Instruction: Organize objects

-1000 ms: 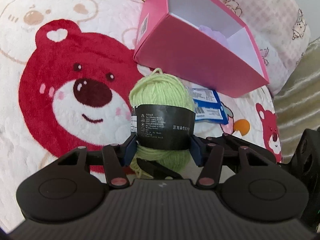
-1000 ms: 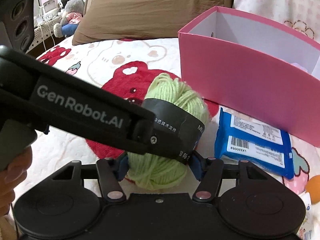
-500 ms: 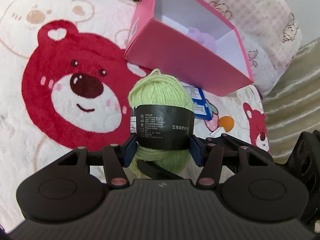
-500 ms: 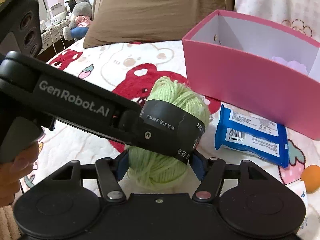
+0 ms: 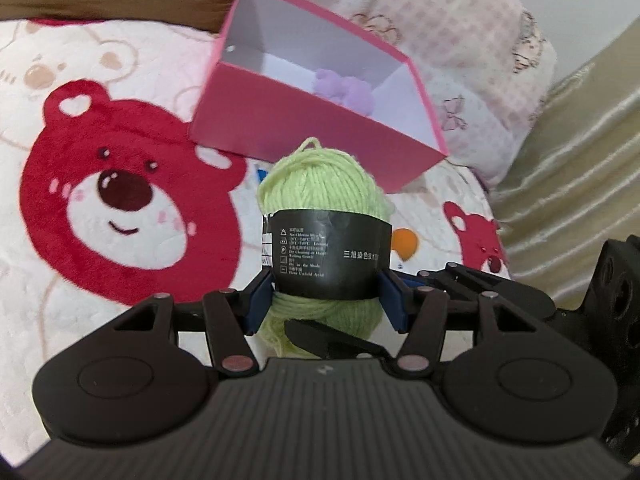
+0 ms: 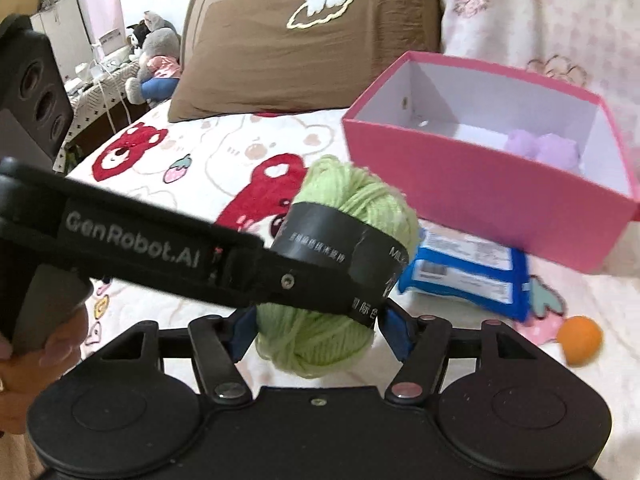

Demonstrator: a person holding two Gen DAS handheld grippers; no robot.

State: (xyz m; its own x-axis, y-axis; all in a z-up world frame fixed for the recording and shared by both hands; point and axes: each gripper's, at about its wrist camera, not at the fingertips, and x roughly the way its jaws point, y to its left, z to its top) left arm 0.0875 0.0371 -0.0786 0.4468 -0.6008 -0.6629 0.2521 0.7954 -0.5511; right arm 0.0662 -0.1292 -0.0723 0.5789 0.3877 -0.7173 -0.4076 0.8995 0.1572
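Observation:
A light green yarn ball (image 5: 324, 196) with a black paper band is held in the air above the bed by both grippers at once. My left gripper (image 5: 326, 300) is shut on its sides. My right gripper (image 6: 316, 328) is also shut on the same yarn ball (image 6: 352, 204), crossing the left gripper's arm (image 6: 160, 248). The open pink box (image 5: 316, 120) lies ahead on the bear blanket, with a purple fluffy item (image 5: 344, 88) inside. The pink box also shows in the right wrist view (image 6: 480, 188).
A blue wipes packet (image 6: 464, 276) and a small orange ball (image 6: 580, 340) lie on the blanket in front of the box. A brown pillow (image 6: 304, 48) and a pink patterned pillow (image 5: 460, 40) stand behind. A gold curtain (image 5: 580, 160) hangs at right.
Both grippers have lifted the yarn ball higher and moved it toward the pink box. The box's inside and the purple item now show more.

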